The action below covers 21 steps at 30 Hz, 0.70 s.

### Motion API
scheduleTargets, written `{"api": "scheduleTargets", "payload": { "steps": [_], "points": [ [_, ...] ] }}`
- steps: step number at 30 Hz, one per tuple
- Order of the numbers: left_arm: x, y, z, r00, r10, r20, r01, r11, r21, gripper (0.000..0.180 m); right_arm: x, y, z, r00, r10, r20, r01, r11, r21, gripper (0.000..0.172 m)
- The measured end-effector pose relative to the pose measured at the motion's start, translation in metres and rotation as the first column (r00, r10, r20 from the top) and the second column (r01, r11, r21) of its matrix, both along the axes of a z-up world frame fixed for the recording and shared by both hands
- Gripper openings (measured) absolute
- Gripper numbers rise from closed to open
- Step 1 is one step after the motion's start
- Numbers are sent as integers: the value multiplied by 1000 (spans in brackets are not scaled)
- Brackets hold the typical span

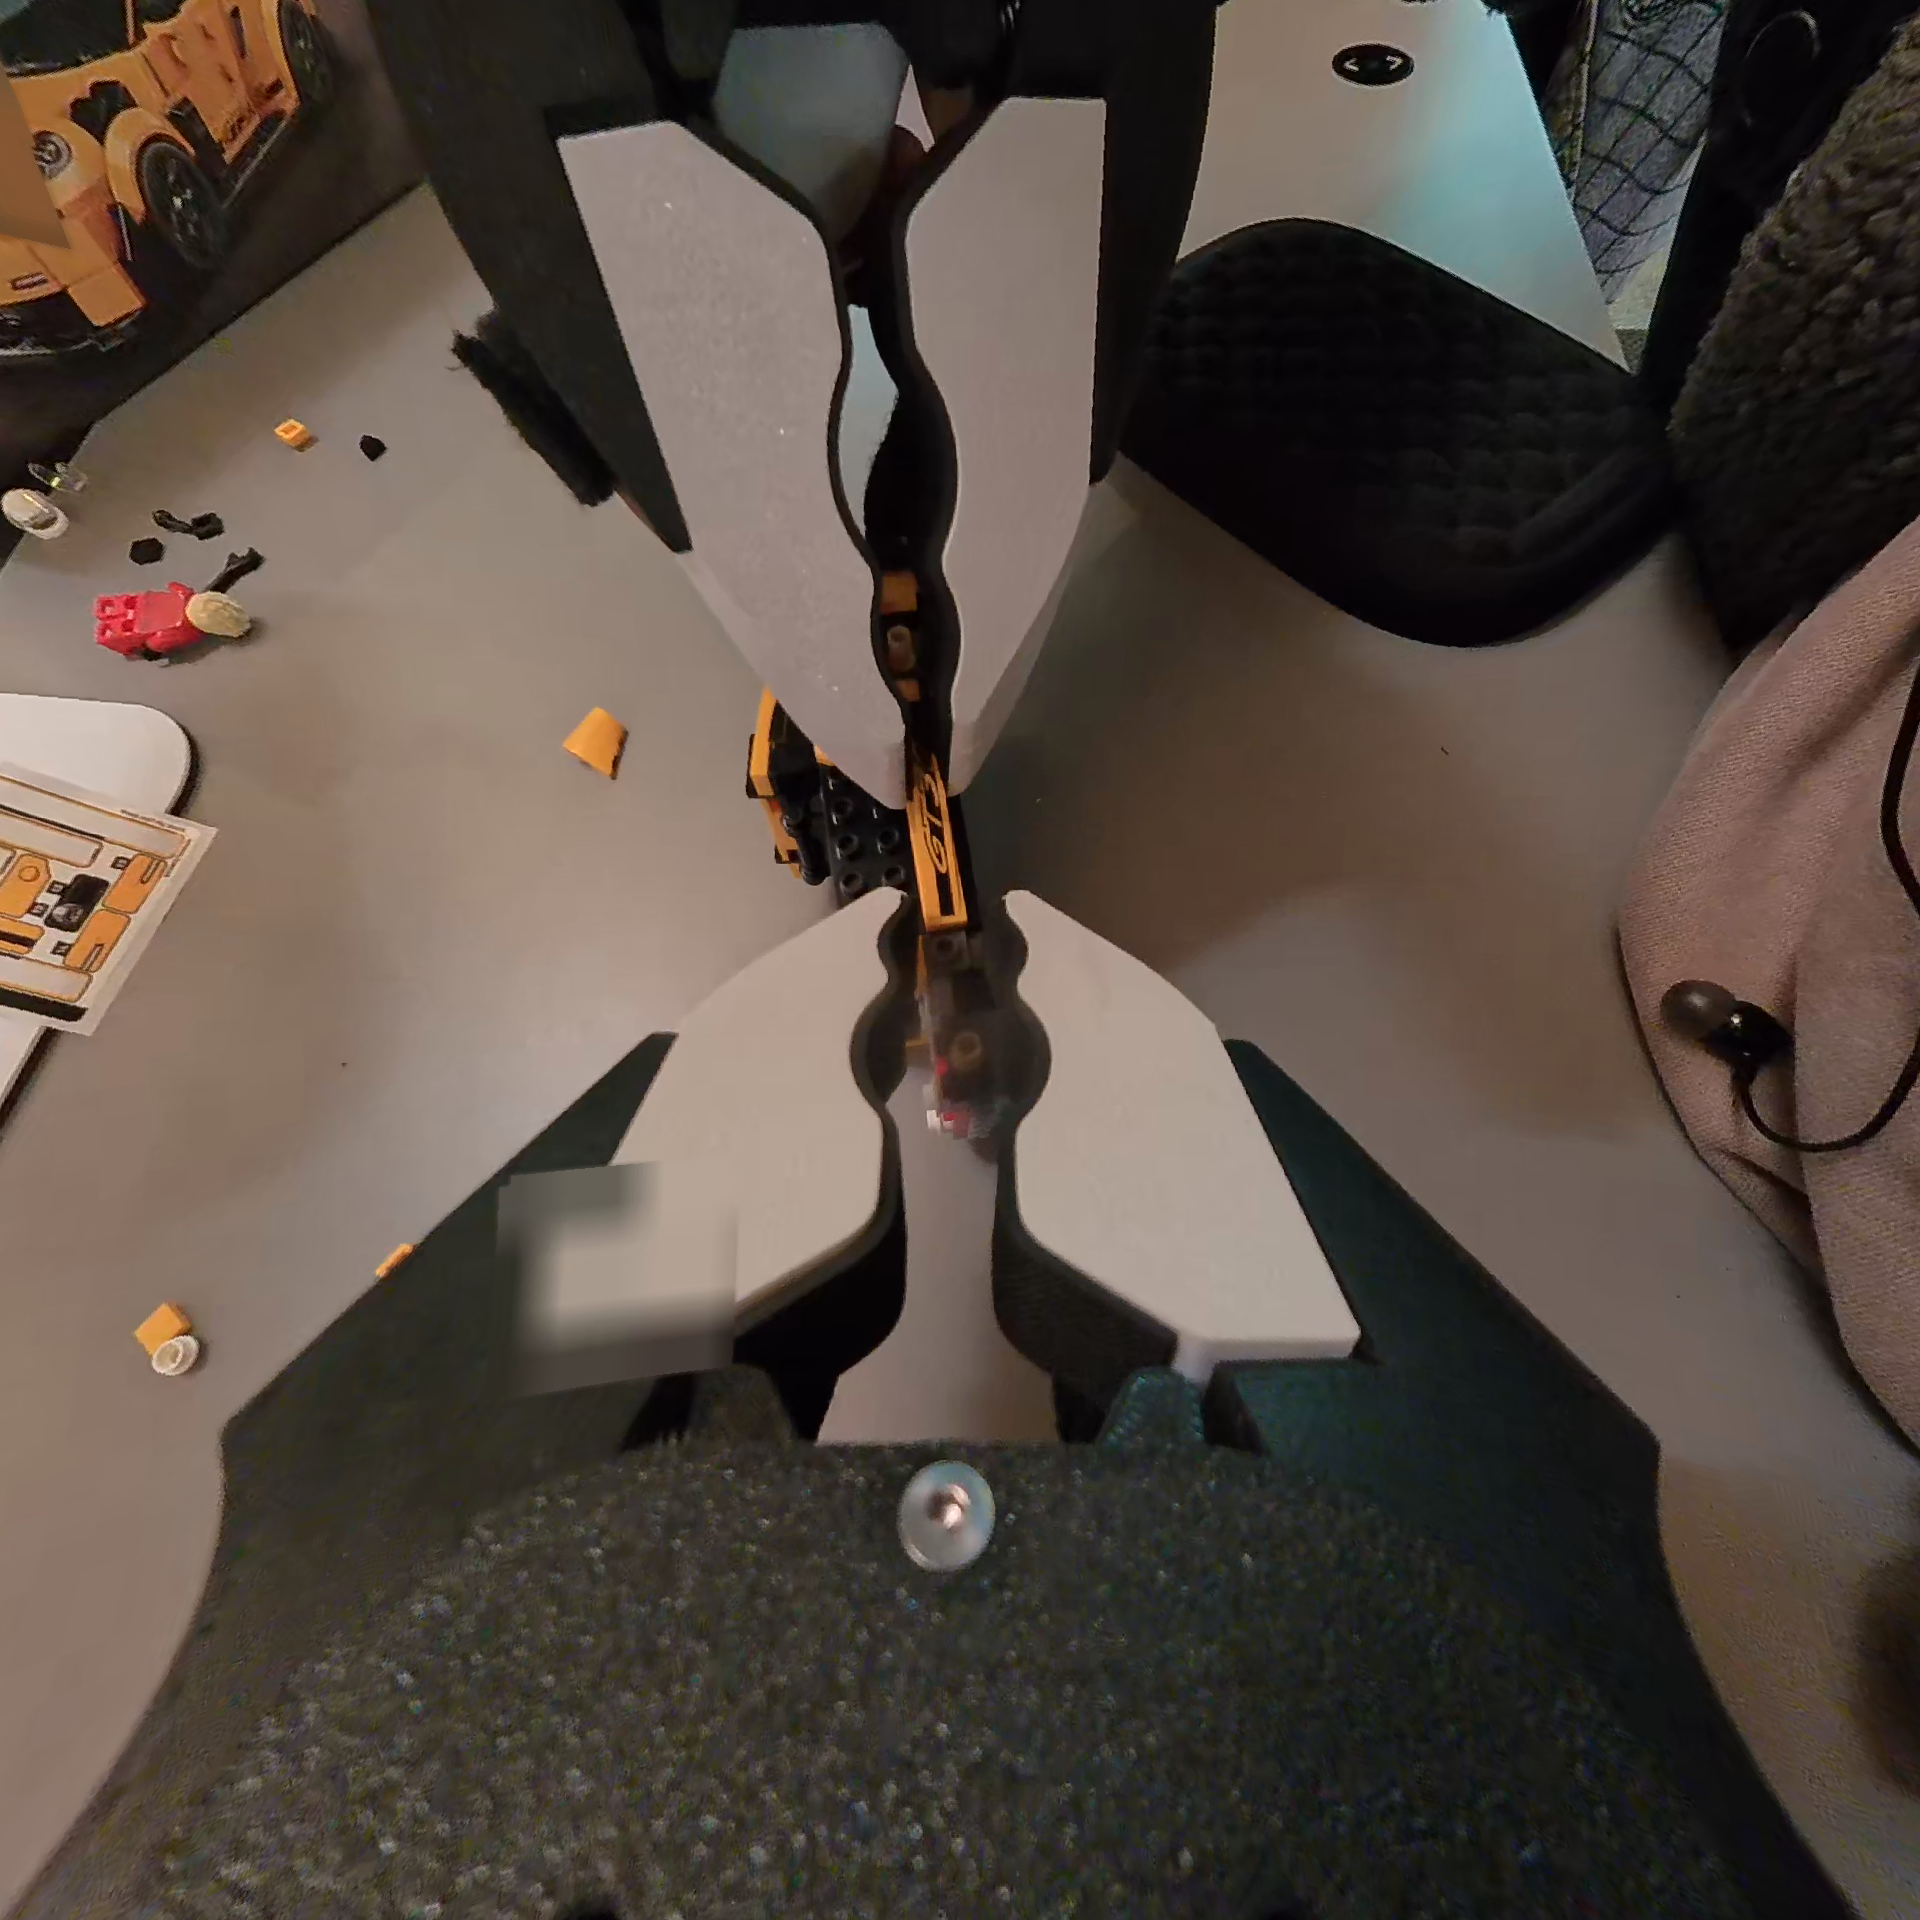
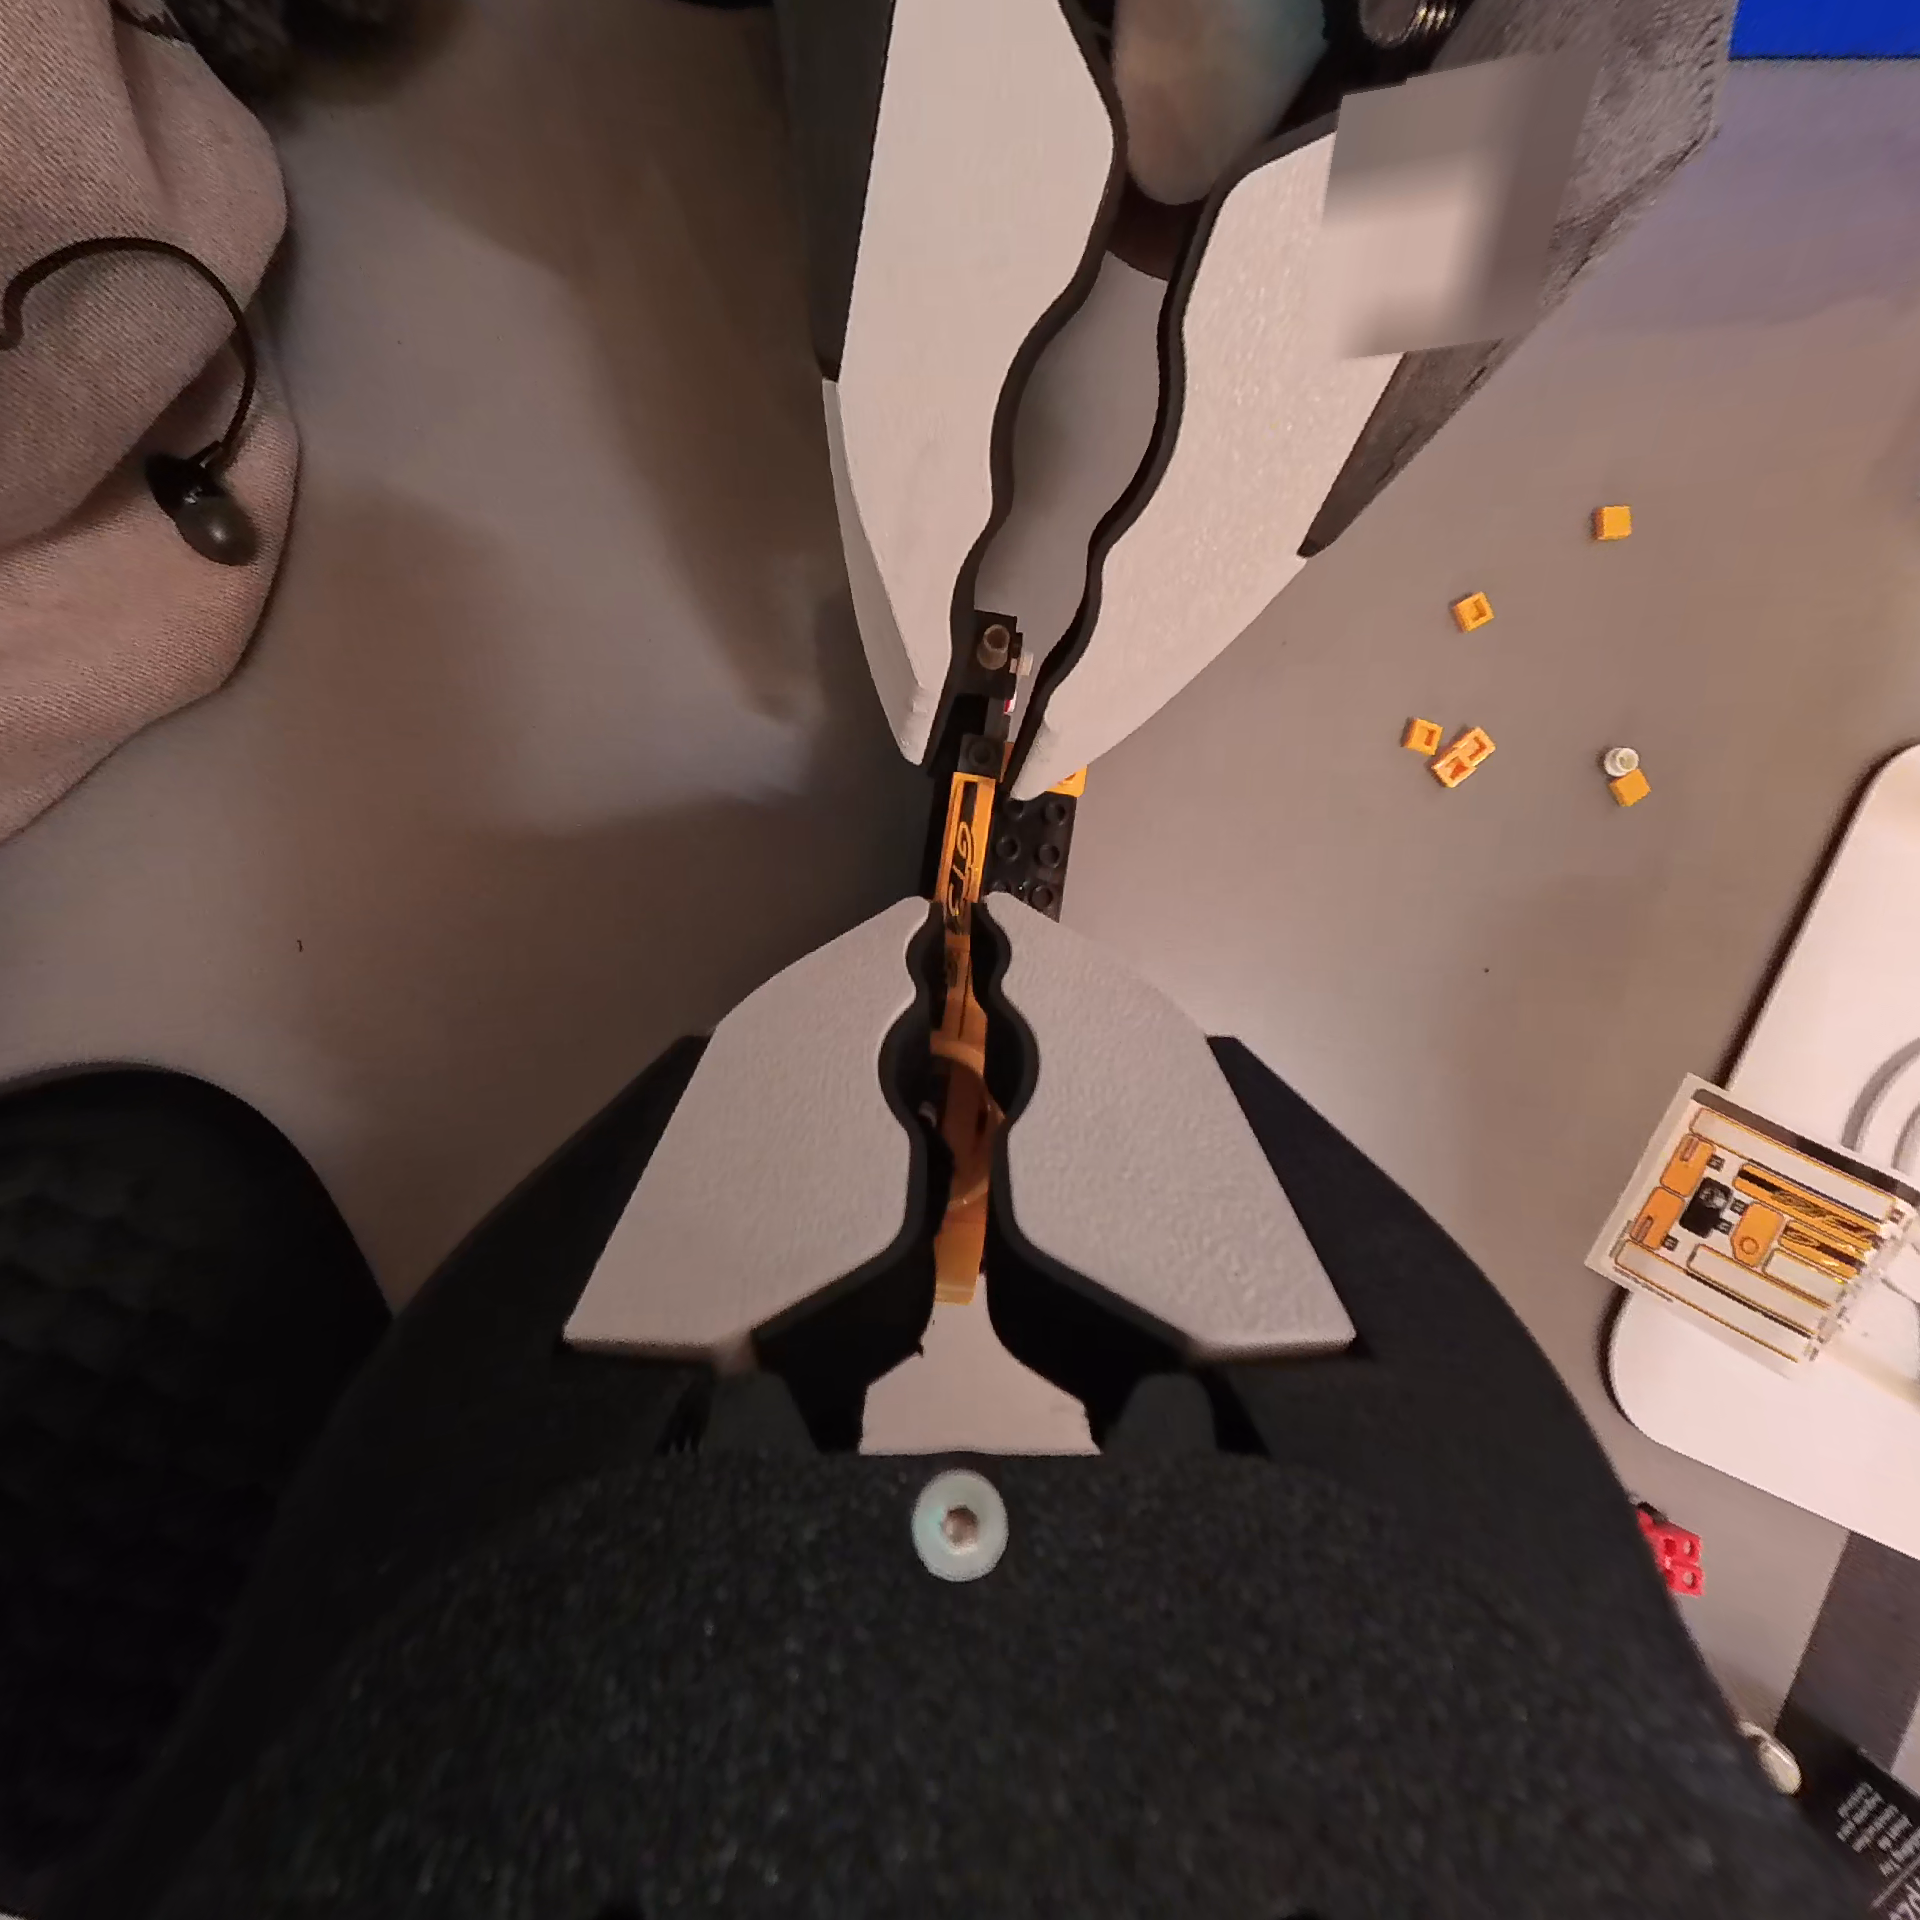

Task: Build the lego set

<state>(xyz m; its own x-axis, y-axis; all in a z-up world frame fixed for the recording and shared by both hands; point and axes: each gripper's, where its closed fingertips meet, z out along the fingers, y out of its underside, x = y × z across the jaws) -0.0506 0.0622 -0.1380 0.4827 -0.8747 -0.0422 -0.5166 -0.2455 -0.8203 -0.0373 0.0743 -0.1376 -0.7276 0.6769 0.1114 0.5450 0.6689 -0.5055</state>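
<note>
Left wrist view: the left gripper (image 1: 951, 904) is clamped on the near end of a half-built orange-and-black toy brick car (image 1: 940, 847), dead centre over the grey desk (image 1: 1299, 831).

Right wrist view: the right gripper (image 2: 958, 914) pinches its other end. Opposing pulls could pop the orange side strip (image 2: 961, 842) off, I reckon.

two close wrist views facing, sharing table (image 1: 1299, 831).

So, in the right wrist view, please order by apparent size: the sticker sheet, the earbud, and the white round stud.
1. Sticker sheet, clearly largest.
2. Earbud.
3. White round stud, smallest.
The sheet lies nearer the camera, so the wide lens may exaggerate its lead.
</note>
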Motion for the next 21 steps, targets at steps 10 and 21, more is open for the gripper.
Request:
{"api": "scheduleTargets", "payload": {
  "steps": [10,21],
  "points": [
    [1,-1,-2,1000,-1,-8,1,1000,-4,12,-2,0,-1,1000,2,-3,-2,1000,4,4],
    [2,-1,0,1000,1,-8,-1,1000,5,12,-2,1,-2,1000,6,2,-6,1000,4,4]
  ]
}}
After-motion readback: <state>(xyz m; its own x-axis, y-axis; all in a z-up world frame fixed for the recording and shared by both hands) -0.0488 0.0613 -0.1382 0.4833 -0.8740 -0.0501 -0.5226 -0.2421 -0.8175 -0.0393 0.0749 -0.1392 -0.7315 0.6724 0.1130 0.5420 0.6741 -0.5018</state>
